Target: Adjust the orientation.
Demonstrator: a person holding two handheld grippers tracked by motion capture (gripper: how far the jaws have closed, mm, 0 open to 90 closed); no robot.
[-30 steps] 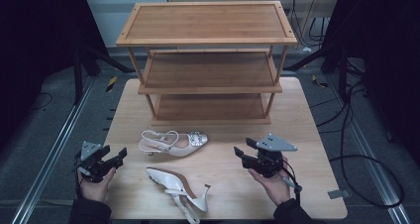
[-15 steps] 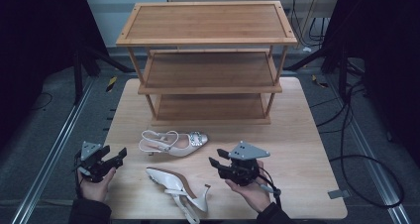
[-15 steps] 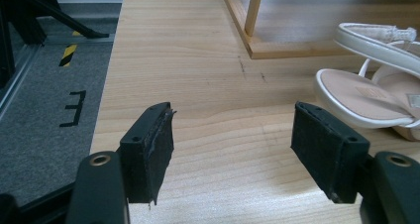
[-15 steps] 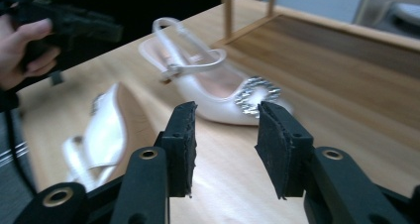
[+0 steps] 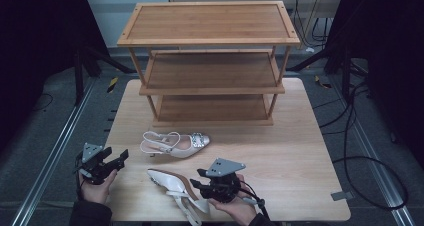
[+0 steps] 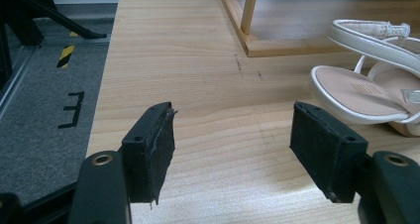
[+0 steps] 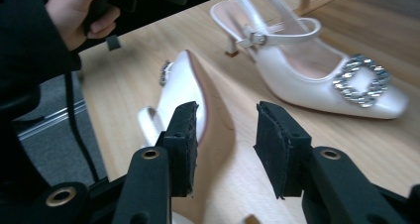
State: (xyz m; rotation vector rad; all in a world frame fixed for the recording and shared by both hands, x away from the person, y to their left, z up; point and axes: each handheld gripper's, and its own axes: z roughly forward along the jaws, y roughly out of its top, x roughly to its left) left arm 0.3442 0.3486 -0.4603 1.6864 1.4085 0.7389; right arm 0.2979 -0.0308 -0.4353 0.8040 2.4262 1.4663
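Shelving dominates the far side of the table (image 5: 310, 151) — a three-tier wooden rack (image 5: 210, 61) whose shelves all stand bare, so, judging from that, nothing has been stowed yet. Both white shoes lie on the tabletop in front of it: the upright shoe (image 5: 176, 144) near the rack, the tipped shoe (image 5: 175, 187) on its side at the near edge. The right gripper (image 5: 200, 183) has its jaws parted on either side of the tipped shoe's edge, not yet closed — likely the first pickup. The left gripper (image 5: 121, 156) hovers apart at the left, jaws wide and empty.
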